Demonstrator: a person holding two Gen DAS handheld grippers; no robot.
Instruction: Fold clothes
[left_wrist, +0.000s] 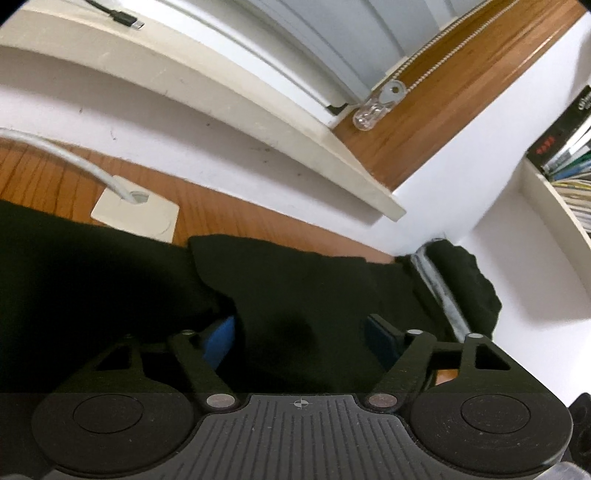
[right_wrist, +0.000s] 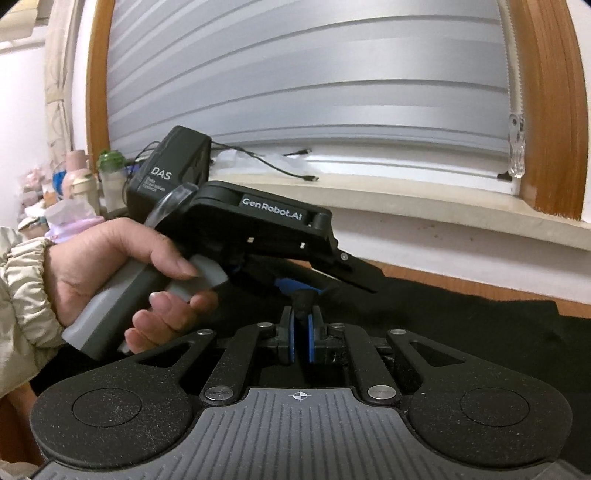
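Nearest in the right wrist view, the right gripper (right_wrist: 301, 338) has its two blue pads (right_wrist: 291, 341) drawn almost together, pinching a small upstanding fold of the black garment (right_wrist: 461, 325) between them. Just beyond it, the person's left hand (right_wrist: 122, 269), in a cream gathered sleeve (right_wrist: 22, 295), holds the grey handle of the left gripper (right_wrist: 295, 284), which slants downward over the cloth; from this side only a strip of blue shows under its black body.

In the left wrist view the left gripper (left_wrist: 301, 332) has its jaws standing wide apart, one blue pad (left_wrist: 221, 339) on each side. Black cloth (left_wrist: 295, 295) fills the space between them and a fold hangs over the left-hand pad; whether either pad presses on the cloth cannot be told.

The garment lies spread across a wooden desk (left_wrist: 221, 206), covering most of the near surface. A second dark bundle of fabric (left_wrist: 465, 280) sits in the far corner against the white wall.

On the desk are one cream cable-port cover (left_wrist: 136, 210) with one white cable (left_wrist: 55, 151) running into it. Behind rises a cream windowsill (right_wrist: 424, 206) bearing two thin black cables (right_wrist: 288, 170), below grey slatted blinds (right_wrist: 314, 81) in a wooden frame (right_wrist: 550, 110). One clear pull weight (right_wrist: 516, 147) hangs on the bead cord. Several bottles and jars (right_wrist: 107, 173), too blurred to count, crowd the far left; books (left_wrist: 569, 162) stand on a white shelf.
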